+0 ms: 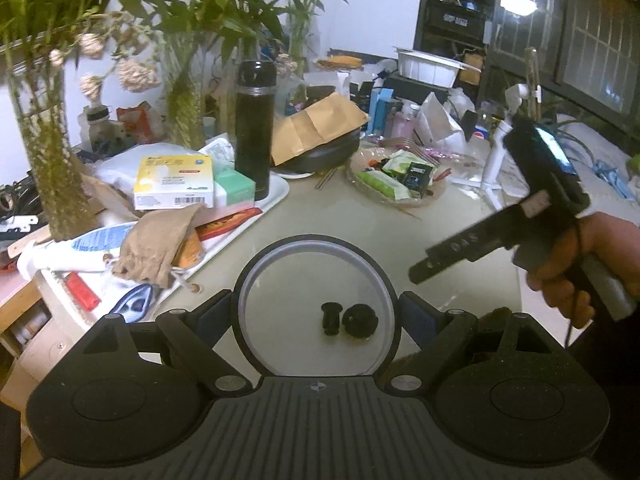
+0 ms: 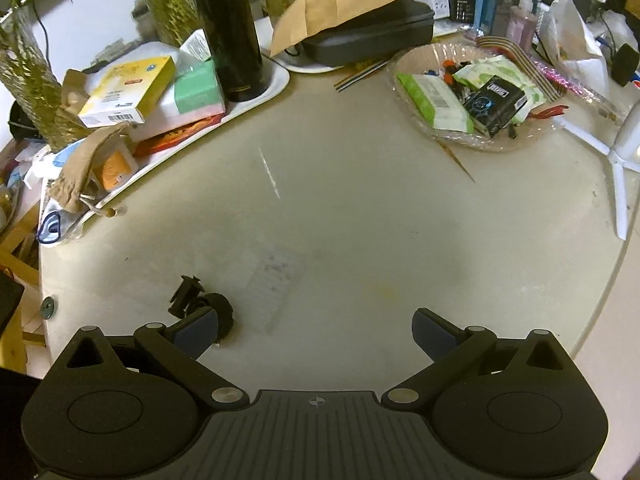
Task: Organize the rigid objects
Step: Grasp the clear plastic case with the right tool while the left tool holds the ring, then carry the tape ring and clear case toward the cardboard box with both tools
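Note:
My left gripper is shut on a round black-rimmed disc with a clear middle, its pads pressing on the rim at both sides. Through the clear middle I see two small black parts on the beige table: a flanged plug and a round knurled knob. In the right wrist view the plug and the knob lie side by side. My right gripper hangs open over the table with nothing between its fingers, and its left fingertip partly covers the knob. A hand holds the right gripper at the right of the left wrist view.
A white tray at the back left holds boxes, a cloth pouch and a black flask. A glass bowl of packets stands at the back right, with a white tripod beside it. Plant vases line the far left.

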The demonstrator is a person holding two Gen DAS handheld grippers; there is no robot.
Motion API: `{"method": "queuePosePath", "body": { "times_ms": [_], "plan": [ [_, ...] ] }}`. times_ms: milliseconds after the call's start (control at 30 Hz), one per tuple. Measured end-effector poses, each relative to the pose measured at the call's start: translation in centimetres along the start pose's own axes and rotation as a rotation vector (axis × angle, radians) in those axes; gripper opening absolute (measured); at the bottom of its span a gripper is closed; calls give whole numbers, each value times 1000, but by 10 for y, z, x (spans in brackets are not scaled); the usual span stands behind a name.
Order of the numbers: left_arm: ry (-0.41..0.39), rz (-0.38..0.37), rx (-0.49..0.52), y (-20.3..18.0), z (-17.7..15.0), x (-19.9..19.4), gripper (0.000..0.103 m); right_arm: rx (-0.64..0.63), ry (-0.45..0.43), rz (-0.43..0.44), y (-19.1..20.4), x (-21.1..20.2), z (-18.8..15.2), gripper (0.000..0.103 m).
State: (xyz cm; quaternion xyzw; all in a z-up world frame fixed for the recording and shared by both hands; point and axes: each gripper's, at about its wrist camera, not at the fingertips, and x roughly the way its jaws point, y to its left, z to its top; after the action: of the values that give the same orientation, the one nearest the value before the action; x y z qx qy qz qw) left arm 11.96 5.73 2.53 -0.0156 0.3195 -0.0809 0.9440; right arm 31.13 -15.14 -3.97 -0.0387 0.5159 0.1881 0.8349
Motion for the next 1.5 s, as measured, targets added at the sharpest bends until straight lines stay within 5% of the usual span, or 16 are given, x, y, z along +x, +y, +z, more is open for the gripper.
{"method": "queuePosePath", "body": {
  "times_ms": [600,1000,1500],
  "plan": [
    [-27,-16,-98,15,-12,-9,88,132,80,-11,20,57,23,56],
    [-16,-18,-112,17,-14,-6,88,18,76,-129,45,81,22,42],
    [-2,-10,-107,17,-16,-4,88,3,52,-130,26,68,16,35]
  ]
}}
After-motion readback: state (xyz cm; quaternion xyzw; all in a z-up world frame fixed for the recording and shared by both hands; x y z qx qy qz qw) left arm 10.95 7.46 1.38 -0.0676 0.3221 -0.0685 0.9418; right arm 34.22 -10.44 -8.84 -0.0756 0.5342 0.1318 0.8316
